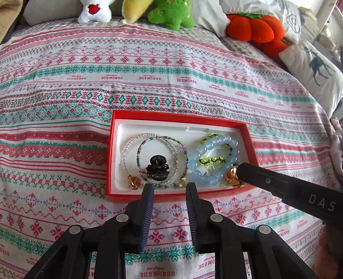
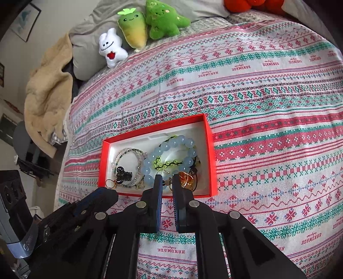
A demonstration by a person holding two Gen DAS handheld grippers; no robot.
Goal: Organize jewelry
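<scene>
- A patterned bedspread (image 1: 171, 70) covers the bed, and a red box (image 1: 251, 137) with a white liner lies on it, open at the top.
- At the box's left end sits a small amber ring (image 1: 133, 182), close to the near wall.
- Beside it lie thin beaded bracelets (image 1: 137, 148), clear and green ones overlapping, with a black hair clip (image 1: 157, 169) resting on top of them.
- The left gripper (image 1: 169, 188) hovers over the near wall of the box, just in front of the hair clip. Its jaws stand partly apart with nothing between them; the bedspread shows through the gap.
- Right of the middle lies a blue bead bracelet (image 1: 211, 158) with a yellow-green bracelet (image 1: 212, 159) partly inside its loop.
- At the right end sits a gold ring (image 2: 187, 179) with an orange stone.
- The right gripper (image 2: 166, 179) reaches into this end of the box. Its jaws are nearly together, and the blue bracelet's beads show in the narrow slit; whether the pads pinch anything cannot be told.
- Along the far edge of the bed sit a white plush (image 2: 111, 50), a yellow-green plush (image 2: 134, 28), a green plush (image 2: 164, 19) and an orange pumpkin plush (image 1: 255, 28).
</scene>
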